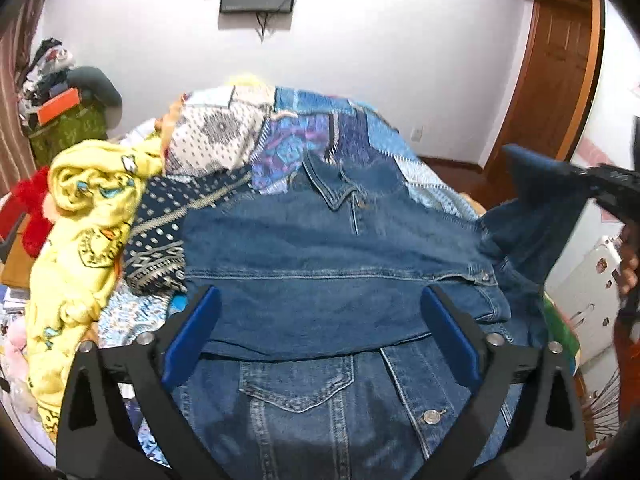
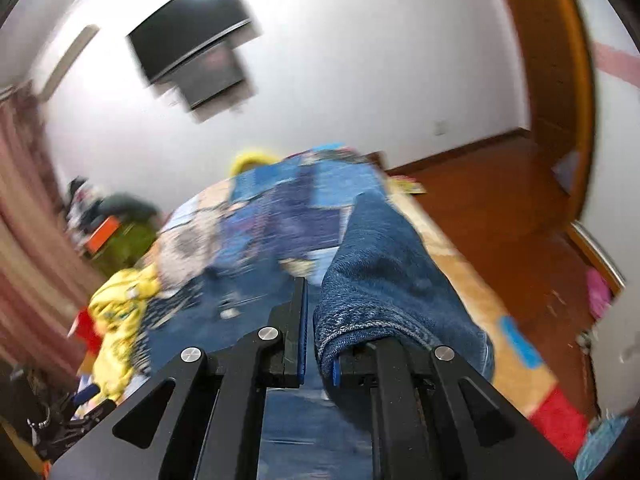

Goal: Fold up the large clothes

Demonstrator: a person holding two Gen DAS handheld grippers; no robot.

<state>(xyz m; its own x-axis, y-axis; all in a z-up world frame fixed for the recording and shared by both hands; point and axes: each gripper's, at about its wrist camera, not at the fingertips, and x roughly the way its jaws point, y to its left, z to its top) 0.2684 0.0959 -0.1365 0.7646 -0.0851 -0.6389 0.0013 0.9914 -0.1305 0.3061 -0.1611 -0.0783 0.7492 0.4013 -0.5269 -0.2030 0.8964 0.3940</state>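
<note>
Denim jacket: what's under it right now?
The denim jacket lies on a patchwork quilt, which shows beyond the collar and along both sides. A yellow blanket sits apart at the left. Whatever is beneath the jacket's middle is covered and can't be seen.

no readable text, labels or numbers anywhere

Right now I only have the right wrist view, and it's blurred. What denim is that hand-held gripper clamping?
Observer: A sleeve of a denim jacket, lifted off to the jacket's right side.
Operator: And the other hand-held gripper?
Observer: The left hand-held gripper is open above the jacket's folded-over sleeve, gripping nothing.
Operator: Is the jacket lying flat?
Observer: Mostly; it lies front up on the patchwork bedspread, collar away from the camera.
</note>
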